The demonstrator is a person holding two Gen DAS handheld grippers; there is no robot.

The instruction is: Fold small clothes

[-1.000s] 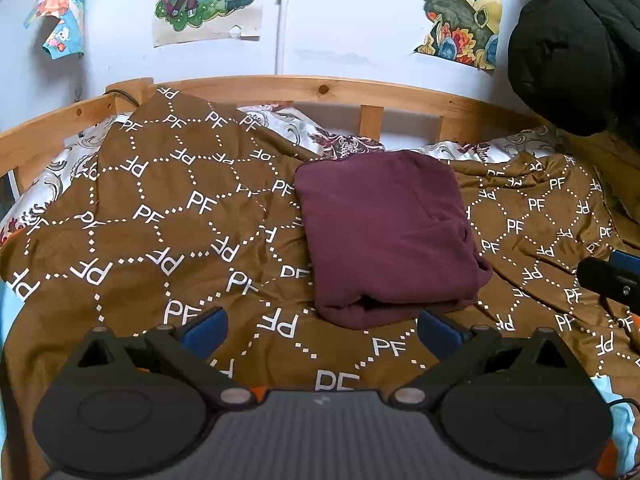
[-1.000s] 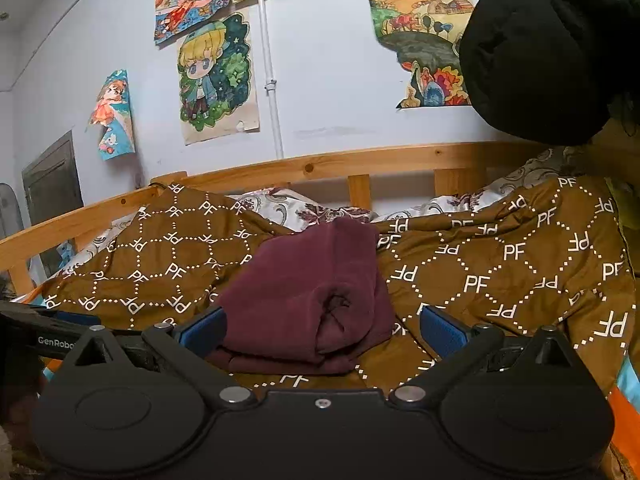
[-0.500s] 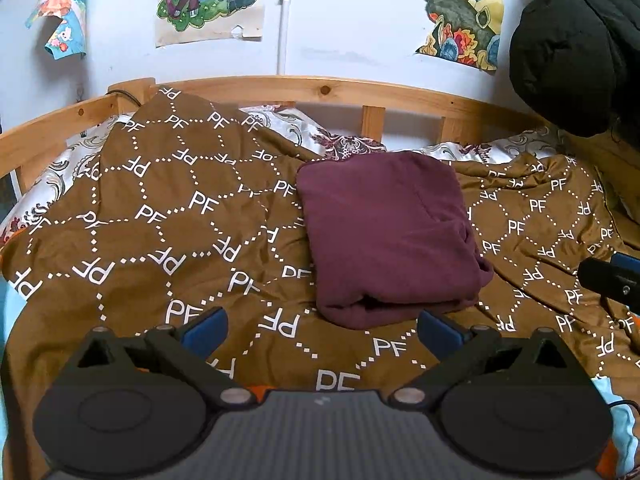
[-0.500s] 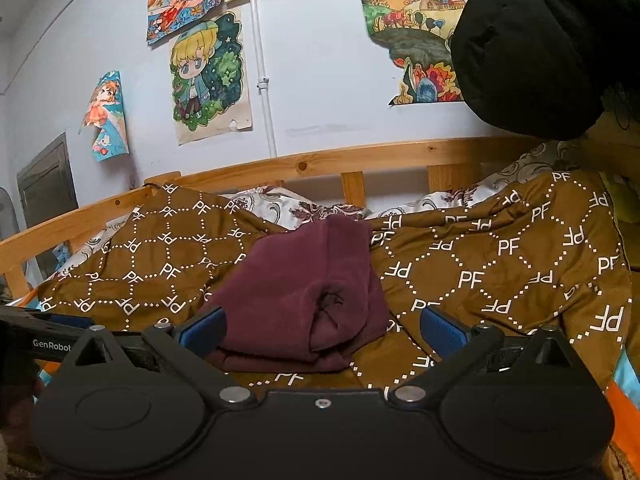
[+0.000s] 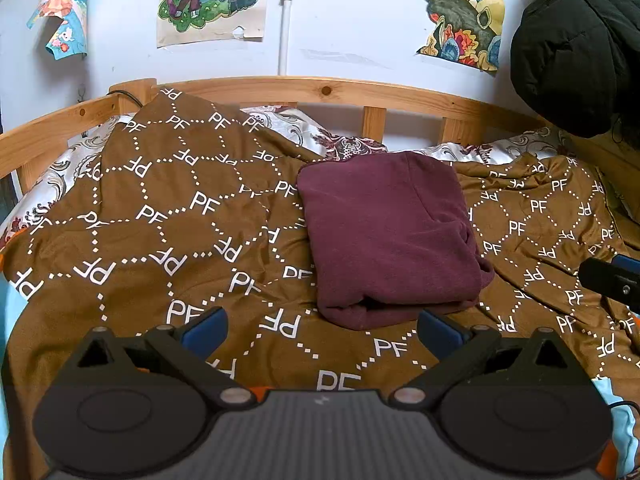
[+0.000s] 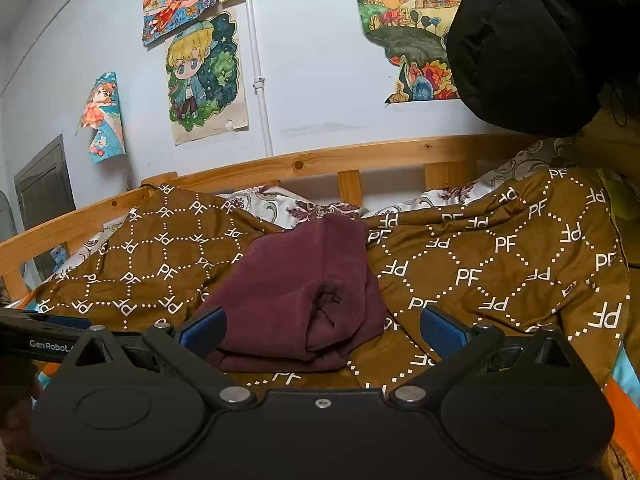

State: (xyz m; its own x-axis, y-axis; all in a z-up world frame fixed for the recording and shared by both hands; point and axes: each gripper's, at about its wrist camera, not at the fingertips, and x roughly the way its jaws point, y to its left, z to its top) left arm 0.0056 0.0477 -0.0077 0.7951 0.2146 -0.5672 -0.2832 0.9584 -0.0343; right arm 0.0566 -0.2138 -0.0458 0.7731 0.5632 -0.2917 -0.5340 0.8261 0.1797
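Note:
A maroon garment lies folded into a thick rectangle on the brown PF-patterned blanket. My left gripper is open and empty, just in front of the garment's near edge. In the right wrist view the garment shows from its right side, with a rolled opening at its end. My right gripper is open and empty, close in front of the garment. A part of the right gripper shows at the right edge of the left wrist view. The left gripper shows at the left edge of the right wrist view.
A wooden bed rail runs behind the blanket, with a patterned white sheet below it. A black jacket hangs at the upper right. Posters are on the wall.
Both grippers have shifted slightly; the right wrist view has drifted a little rightwards and back. The garment has not moved.

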